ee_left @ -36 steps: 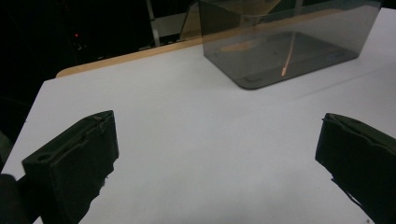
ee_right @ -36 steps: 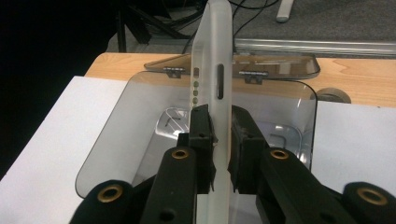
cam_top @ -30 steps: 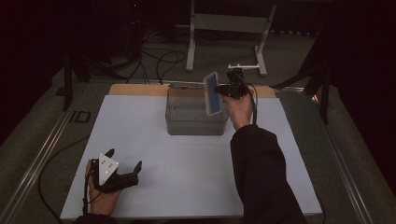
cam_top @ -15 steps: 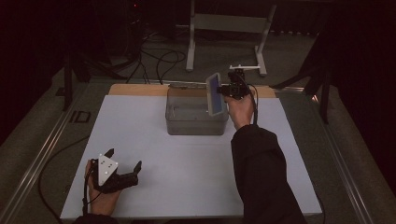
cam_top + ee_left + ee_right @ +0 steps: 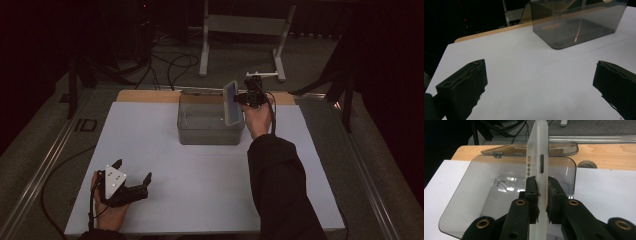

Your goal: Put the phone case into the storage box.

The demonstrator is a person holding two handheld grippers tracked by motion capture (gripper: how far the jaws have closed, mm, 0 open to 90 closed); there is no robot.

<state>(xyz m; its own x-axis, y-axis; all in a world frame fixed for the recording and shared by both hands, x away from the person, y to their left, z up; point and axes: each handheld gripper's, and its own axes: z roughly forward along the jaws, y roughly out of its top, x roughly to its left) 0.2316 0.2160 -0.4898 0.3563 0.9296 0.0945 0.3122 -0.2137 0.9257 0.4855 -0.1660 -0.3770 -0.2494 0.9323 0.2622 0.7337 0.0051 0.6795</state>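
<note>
Right gripper point(image 5: 542, 192) is clamped on a translucent phone case point(image 5: 539, 165), jaws pinching it edge-on from both sides. The case stands upright; its side edge, with a slot and small cutouts, faces the right gripper's camera. In the high view the right gripper point(image 5: 243, 99) holds the case point(image 5: 230, 103) over the right-hand end of the smoky clear plastic bin point(image 5: 210, 131), above its rim.

Bin point(image 5: 506, 195) sits directly below and ahead of the right jaws. Interior looks bare apart from reflections on its floor. Clear lid point(image 5: 529, 148) lies flat just beyond the bin, on the wooden strip point(image 5: 604, 155) at the far table edge.

Left gripper point(image 5: 131, 187) rests low on the white table surface point(image 5: 200, 190), jaws spread wide, nothing between them. From the left gripper's camera the bin point(image 5: 576, 27) is well ahead and to the right of its jaws.

No readable labels, brands or writing on case, bin or lid.
</note>
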